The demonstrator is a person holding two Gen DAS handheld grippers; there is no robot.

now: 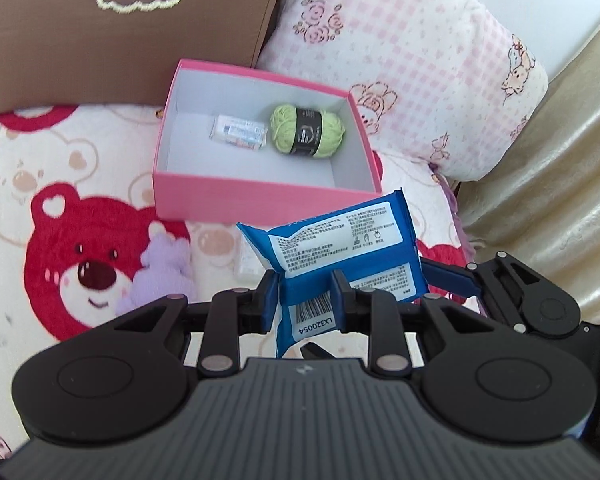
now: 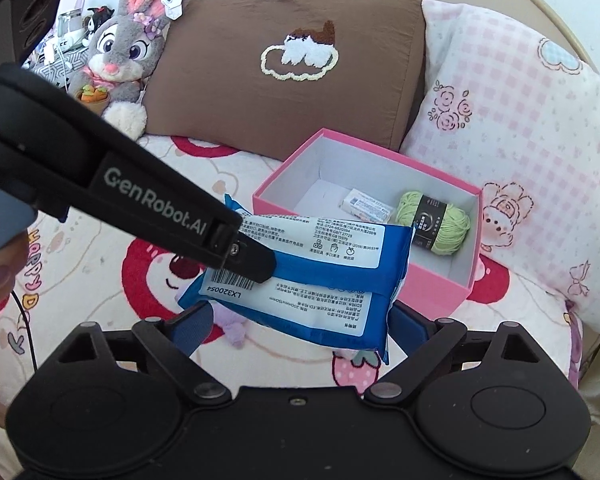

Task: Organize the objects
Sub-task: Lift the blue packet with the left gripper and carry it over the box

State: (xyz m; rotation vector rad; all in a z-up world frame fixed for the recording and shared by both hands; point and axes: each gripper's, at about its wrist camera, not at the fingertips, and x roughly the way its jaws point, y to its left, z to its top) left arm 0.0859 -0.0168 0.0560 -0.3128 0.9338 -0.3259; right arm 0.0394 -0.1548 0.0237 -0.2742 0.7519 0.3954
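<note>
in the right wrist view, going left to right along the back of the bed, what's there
bunny plush → brown pillow → pink checked pillow
</note>
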